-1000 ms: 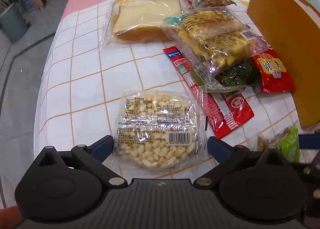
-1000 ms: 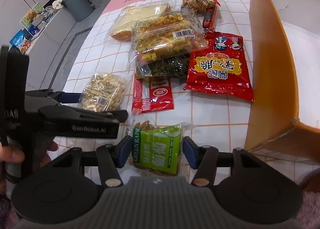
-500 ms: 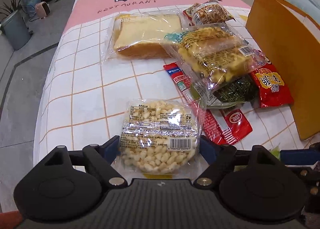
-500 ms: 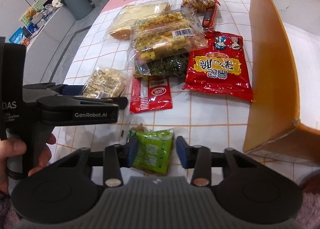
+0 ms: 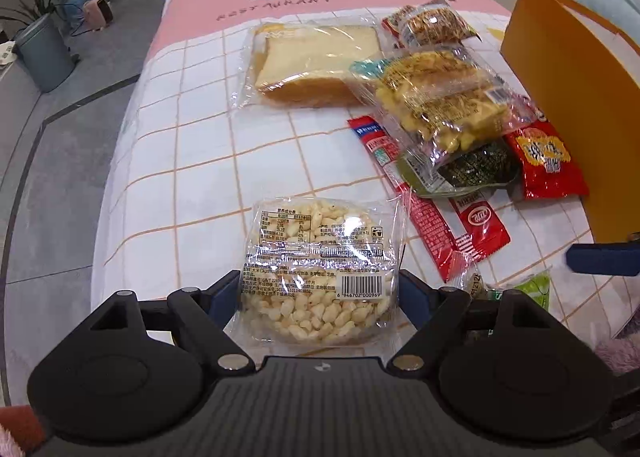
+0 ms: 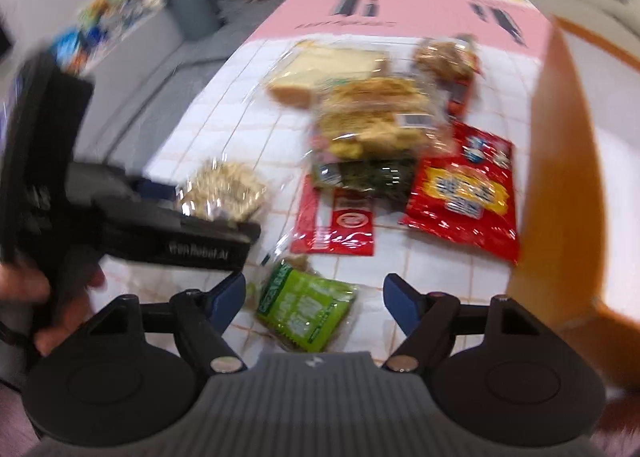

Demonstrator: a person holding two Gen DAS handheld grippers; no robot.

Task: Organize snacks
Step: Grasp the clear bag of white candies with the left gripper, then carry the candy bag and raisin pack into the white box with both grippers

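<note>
Checked tablecloth is carrying scattered snacks; left gripper is clasping the puffed-rice pack; right gripper, jaws just opening, is straddling the green packet untouched.

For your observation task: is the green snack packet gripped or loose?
Loose: the green snack packet lies on the tablecloth between the right gripper's just-opened jaws, gaps both sides.

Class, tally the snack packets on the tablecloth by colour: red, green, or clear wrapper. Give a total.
Red: 3 (big bag, logo packet, long strip)
Green: 2 (seaweed pack, bright green packet)
Clear: 4 (bread, yellow cakes, puffed rice, brown snack)
Total: 9
</note>
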